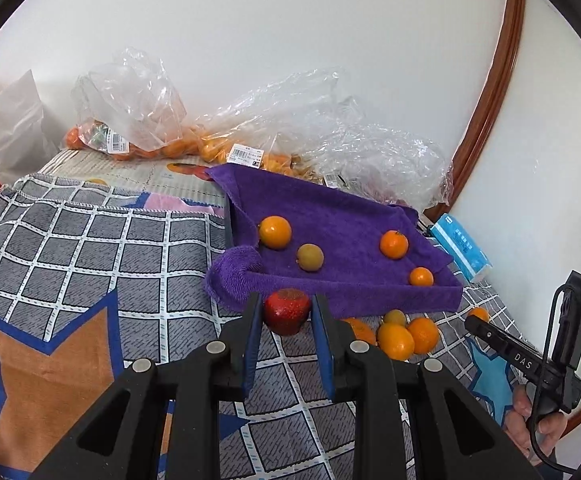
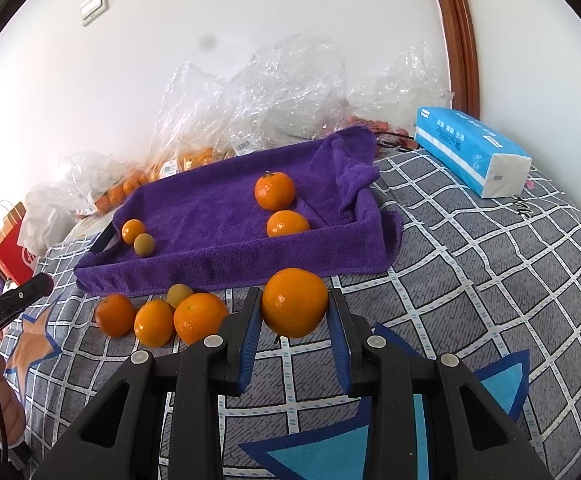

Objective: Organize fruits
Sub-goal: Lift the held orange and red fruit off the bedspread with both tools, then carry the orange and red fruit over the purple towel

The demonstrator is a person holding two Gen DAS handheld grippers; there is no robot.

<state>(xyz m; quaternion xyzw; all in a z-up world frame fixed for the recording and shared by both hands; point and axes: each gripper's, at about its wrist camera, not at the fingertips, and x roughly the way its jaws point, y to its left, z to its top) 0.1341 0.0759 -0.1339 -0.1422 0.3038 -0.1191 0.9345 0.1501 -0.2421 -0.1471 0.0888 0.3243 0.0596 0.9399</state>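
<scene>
Landmark: purple towel (image 1: 342,236), draped over a shallow tray whose dark edge shows at its left side; it lies on a grey checked cloth (image 1: 90,248) that covers what may be a bed, though the view does not settle this.

On the towel, four fruits: a large orange (image 1: 275,232) and a dull yellow-brown fruit (image 1: 310,257) toward its left, and two tangerines (image 1: 393,244) toward its right, one behind the other.

In front of the towel, on the cloth: a loose cluster of oranges (image 2: 200,318) with one small yellow-brown fruit among them, touching or just beside each other.

Left claw (image 1: 286,320): closed on a red apple (image 1: 287,311), blue pads pressing both sides, held just in front of the towel's near edge.

Right claw (image 2: 294,312): closed on an orange (image 2: 294,302), pads against both sides, held in front of the towel's near edge, right of the cluster.

Behind the towel, against the white wall: crumpled clear plastic bags (image 1: 130,100) holding more oranges, with price labels.

Right of the towel: a blue tissue pack (image 2: 470,150) on the cloth, beside a brown wooden frame (image 2: 458,36).

Far left of the towel: a white bag (image 1: 10,128) and a red paper bag (image 2: 10,244).
</scene>
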